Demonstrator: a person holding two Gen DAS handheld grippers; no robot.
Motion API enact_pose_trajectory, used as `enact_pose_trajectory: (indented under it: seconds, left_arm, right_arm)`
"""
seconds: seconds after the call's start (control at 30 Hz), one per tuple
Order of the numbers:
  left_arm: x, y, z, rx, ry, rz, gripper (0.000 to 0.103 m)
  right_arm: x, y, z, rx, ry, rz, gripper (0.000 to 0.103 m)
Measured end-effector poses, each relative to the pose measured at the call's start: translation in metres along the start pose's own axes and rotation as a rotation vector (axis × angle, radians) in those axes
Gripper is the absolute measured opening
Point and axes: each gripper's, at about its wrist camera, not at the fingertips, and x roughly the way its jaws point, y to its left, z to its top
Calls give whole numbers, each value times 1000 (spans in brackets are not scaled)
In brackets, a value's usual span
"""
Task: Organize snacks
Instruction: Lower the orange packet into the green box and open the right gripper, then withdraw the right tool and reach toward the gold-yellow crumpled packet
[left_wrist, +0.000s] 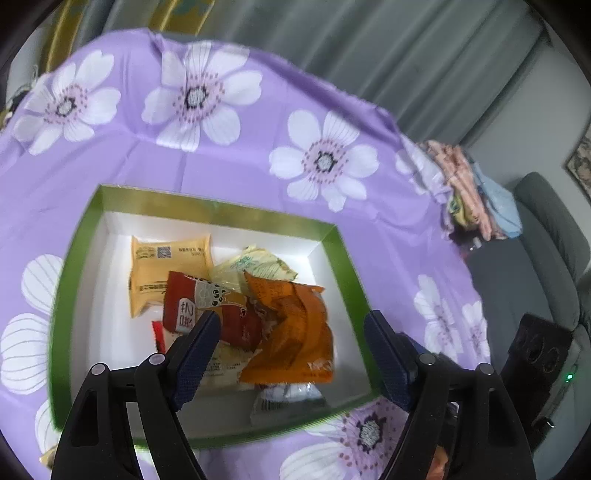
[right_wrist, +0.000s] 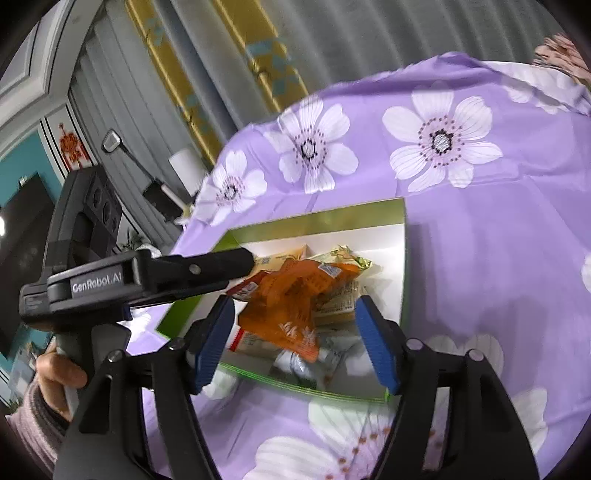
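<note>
A box (left_wrist: 338, 258) sits on a cloth-covered table (left_wrist: 258, 177), and the snack packets lie heaped inside it. One crumpled packet (left_wrist: 291, 328) rests on top of the pile, overlapping another packet (left_wrist: 207, 306) to its left. A flat packet (left_wrist: 166, 273) lies behind that, towards the far left corner. Both grippers hang above the near rim, the left gripper (right_wrist: 236, 273) beside the right gripper (right_wrist: 295, 343). A couch (left_wrist: 546, 258) stands beyond the table's right end.

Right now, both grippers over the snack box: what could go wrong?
1. The orange packet lies crumpled atop the pile in the green-rimmed box; closing on it may drag neighbours along.
2. The left gripper and right gripper, both open, crowd one box and could collide.
</note>
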Motion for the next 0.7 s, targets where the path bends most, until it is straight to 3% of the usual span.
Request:
enact_pose_trajectory:
  seconds: [0.13, 0.33, 0.53, 0.7]
  left_arm:
    - [-27, -5, -12, 24, -51, -10, 95]
    - [-56, -6, -35, 54, -70, 2, 96]
    - [-81, 4, -65, 54, -79, -2, 100]
    - [-100, 39, -82, 6, -100, 60, 100]
  right_arm:
    - [-30, 3, -20, 40, -45, 10, 81]
    - [-57, 13, -42, 58, -64, -39, 96]
    - [-68, 27, -59, 52, -59, -33, 97]
    - [-65, 40, -77, 24, -16, -22, 98]
